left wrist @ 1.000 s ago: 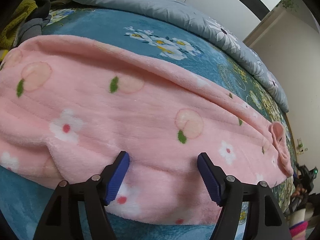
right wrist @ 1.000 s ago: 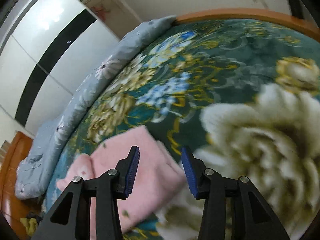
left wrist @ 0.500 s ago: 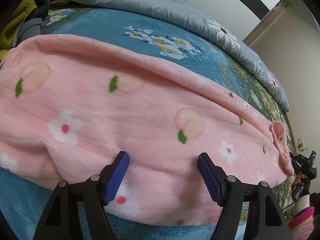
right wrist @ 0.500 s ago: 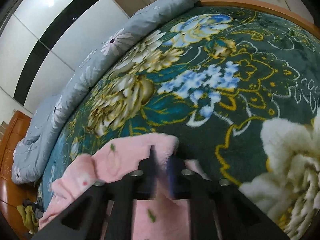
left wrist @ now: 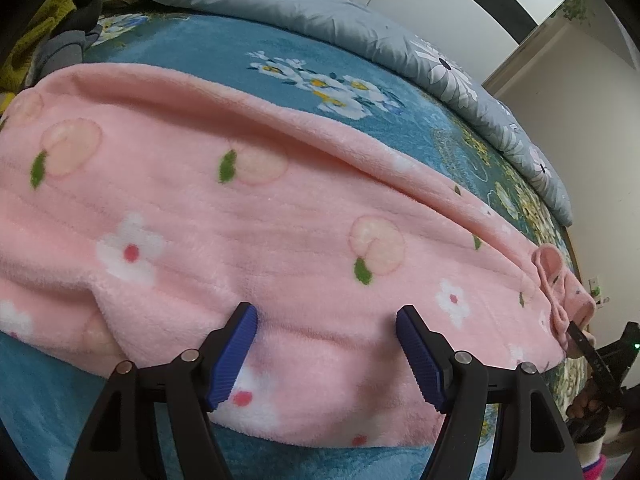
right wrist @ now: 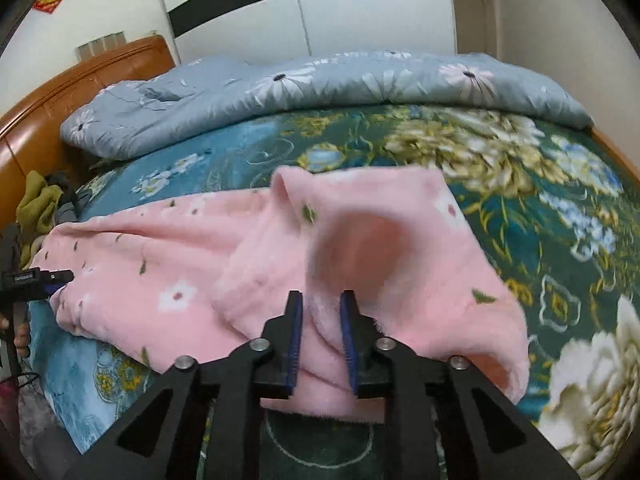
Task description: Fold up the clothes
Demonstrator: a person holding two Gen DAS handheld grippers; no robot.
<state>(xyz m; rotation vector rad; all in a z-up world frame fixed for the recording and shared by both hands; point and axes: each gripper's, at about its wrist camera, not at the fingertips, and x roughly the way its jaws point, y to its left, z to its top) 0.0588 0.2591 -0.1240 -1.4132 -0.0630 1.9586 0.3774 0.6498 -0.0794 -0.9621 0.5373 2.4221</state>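
We see right gripper point(right wrist: 320, 334) clenched on lifted pink fleece garment point(right wrist: 248, 264); left gripper point(left wrist: 326, 350) released over it; grey quilt point(right wrist: 320, 88), wooden headboard point(right wrist: 60, 96) behind

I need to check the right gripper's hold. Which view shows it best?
The right wrist view: the right gripper is shut on a raised fold of the pink garment. The left wrist view shows only its tip at the garment's far end.
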